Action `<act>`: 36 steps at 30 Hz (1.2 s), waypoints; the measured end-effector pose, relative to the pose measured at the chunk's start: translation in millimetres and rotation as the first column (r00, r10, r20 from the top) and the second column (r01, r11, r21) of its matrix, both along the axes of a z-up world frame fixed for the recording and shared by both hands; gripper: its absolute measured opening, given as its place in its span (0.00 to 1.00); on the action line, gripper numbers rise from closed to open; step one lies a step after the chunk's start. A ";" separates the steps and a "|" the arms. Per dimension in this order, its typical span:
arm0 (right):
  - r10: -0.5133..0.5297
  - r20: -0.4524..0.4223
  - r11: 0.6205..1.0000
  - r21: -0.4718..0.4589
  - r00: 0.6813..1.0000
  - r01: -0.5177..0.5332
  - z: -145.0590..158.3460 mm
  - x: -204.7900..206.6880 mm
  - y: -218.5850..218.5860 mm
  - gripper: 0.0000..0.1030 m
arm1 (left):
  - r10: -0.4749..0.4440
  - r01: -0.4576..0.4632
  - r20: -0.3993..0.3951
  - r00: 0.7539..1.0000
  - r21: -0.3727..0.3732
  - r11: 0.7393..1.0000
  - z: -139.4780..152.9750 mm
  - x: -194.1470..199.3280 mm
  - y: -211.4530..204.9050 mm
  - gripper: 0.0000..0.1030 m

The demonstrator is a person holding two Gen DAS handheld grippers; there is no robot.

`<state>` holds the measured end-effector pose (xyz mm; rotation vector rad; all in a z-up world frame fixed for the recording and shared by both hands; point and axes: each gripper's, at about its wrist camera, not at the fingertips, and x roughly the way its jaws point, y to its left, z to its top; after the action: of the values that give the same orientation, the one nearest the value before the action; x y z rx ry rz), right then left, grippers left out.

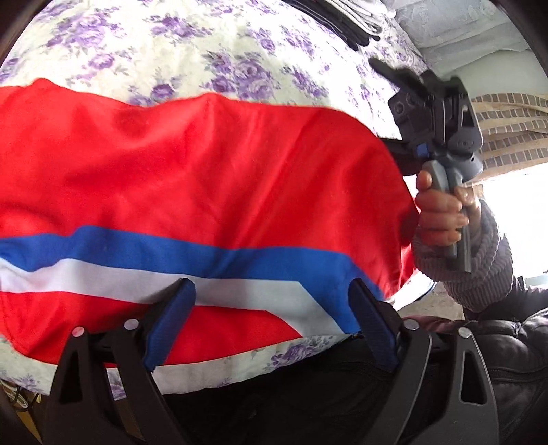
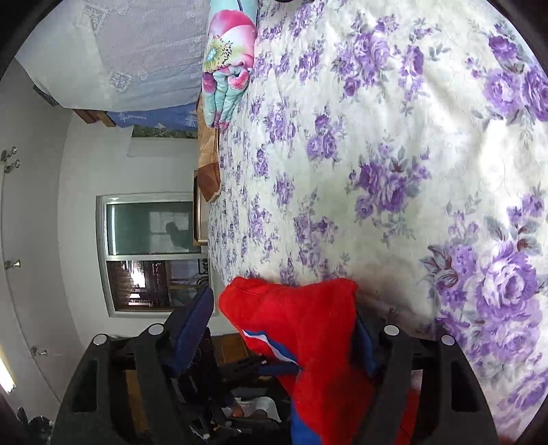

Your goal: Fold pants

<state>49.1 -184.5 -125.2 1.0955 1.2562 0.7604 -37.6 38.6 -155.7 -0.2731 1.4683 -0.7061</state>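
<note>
Red pants [image 1: 205, 164] with a blue and a white stripe lie spread across the flowered bedspread [image 1: 171, 44]. My left gripper [image 1: 272, 321] hovers open over their near edge, its blue pads [image 1: 171, 321] wide apart on either side of the stripes. At the pants' right end a hand [image 1: 441, 212] in a grey knitted sleeve holds my right gripper [image 1: 380, 102]. In the right wrist view that gripper [image 2: 281, 308] is rolled on its side. A bunched red fold of the pants [image 2: 308, 325] stands between its jaws, leaning on the right pad [image 2: 363, 345]. A small gap is left to the other pad.
Folded dark and striped clothes [image 1: 356, 24] lie at the bed's far side. A bright flowered quilt [image 2: 229, 58] sits at the far end of the bedspread [image 2: 411, 154]. A window [image 2: 150, 253] is in the wall beyond. A dark jacket [image 1: 513, 349] is at lower right.
</note>
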 end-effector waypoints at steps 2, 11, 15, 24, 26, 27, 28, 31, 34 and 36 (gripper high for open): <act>0.003 -0.006 1.000 -0.018 1.000 -0.003 0.7 -0.1 -8.0 0.73 | 0.034 -0.035 0.040 0.999 0.017 0.999 10.8 1.8 8.0 0.86; 0.206 0.142 0.854 -0.510 0.968 -0.107 10.5 -20.9 12.7 0.36 | 0.182 -0.188 0.063 0.981 0.095 0.978 3.4 29.8 58.8 0.67; 0.153 0.233 0.805 -0.594 0.960 0.016 27.5 -38.9 0.3 0.36 | 0.177 -0.183 0.069 0.982 0.095 0.978 4.4 32.1 60.5 0.66; -0.511 0.350 0.605 -0.502 0.785 0.618 91.1 -205.6 -206.7 0.55 | 0.042 -0.048 0.132 0.990 0.047 0.998 29.4 28.8 44.9 0.75; -0.651 0.276 0.549 -0.471 0.707 0.690 80.9 -250.3 -239.8 0.55 | 0.011 -0.017 0.131 0.991 0.043 0.999 27.7 32.3 36.0 0.78; -0.712 0.231 0.528 -0.446 0.663 0.723 72.5 -269.9 -253.0 0.55 | -0.003 -0.003 0.126 0.992 0.045 0.999 24.5 34.7 32.2 0.78; -0.749 0.201 0.518 -0.417 0.632 0.747 65.9 -282.7 -258.9 0.54 | -0.013 0.008 0.118 0.993 0.046 0.999 21.5 36.6 28.3 0.78; -0.765 0.181 0.499 -0.440 0.618 0.747 51.1 -290.1 -249.4 0.53 | -0.040 0.036 0.100 0.994 0.044 0.998 14.1 34.7 22.5 0.78; -0.748 0.161 0.491 -0.518 0.643 0.701 41.2 -283.4 -234.1 0.49 | -0.054 0.050 0.098 0.994 0.047 0.998 11.4 27.7 20.8 0.78; -0.759 0.145 0.494 -0.507 0.635 0.706 34.1 -277.0 -226.4 0.48 | -0.050 0.046 0.094 0.994 0.044 0.998 10.0 23.3 22.3 0.79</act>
<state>-227.9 -410.9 -91.1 1.0676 0.8393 -0.3136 -14.3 60.9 -145.7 -0.1700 1.4015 -0.7168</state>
